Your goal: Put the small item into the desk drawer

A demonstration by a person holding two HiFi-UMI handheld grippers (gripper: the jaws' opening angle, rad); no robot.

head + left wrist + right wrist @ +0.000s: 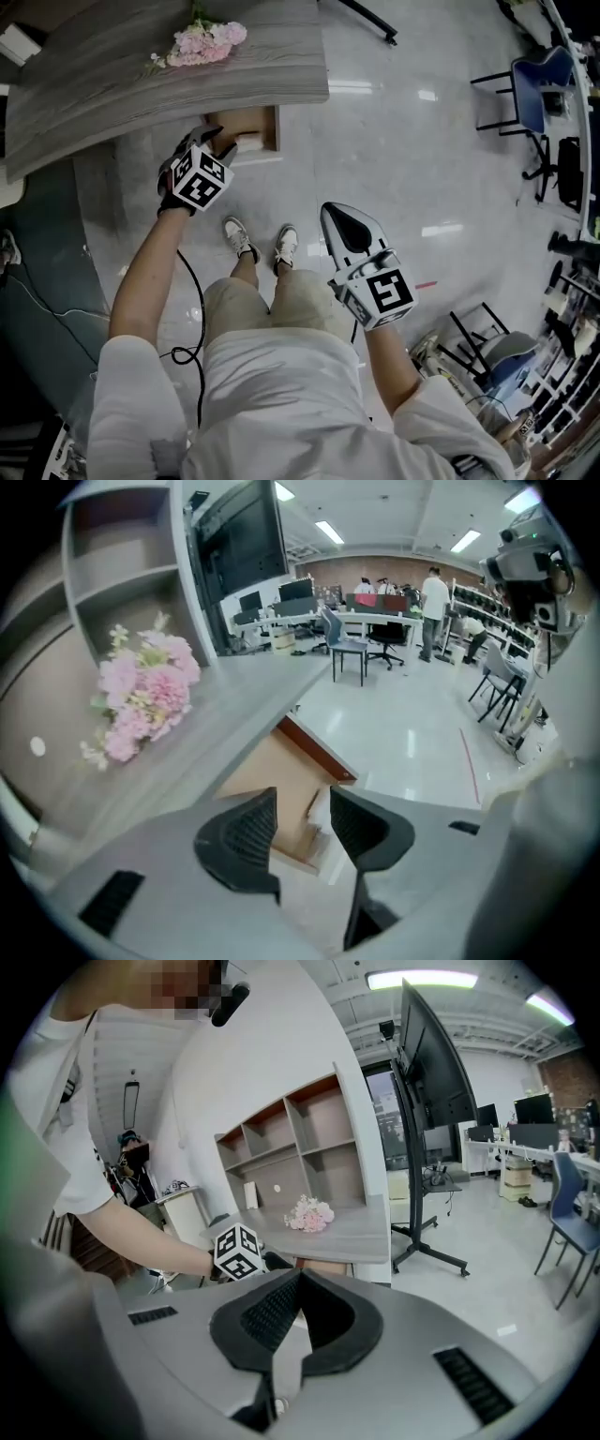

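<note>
**Drawer's open, small item sits inside, both tongs empty**

The desk (141, 75) has its drawer (275, 129) pulled out under the front edge, with a tan wood inside. There's one small pale thing (249, 141) lying at the drawer's front end. It's too blurry to say what it actually is. A pink flower bunch (208, 42) lies on the desktop above.

The left gripper (302, 797) hangs right over the drawer, jaws spread wide with nothing between the pads. You can see down into the drawer through the gap. The small thing is just beside its tips and not touching them.

The right gripper (298, 1277) has its jaws closed tip to tip on nothing. It's well apart from the drawer, out over the floor by the person's legs.
</note>
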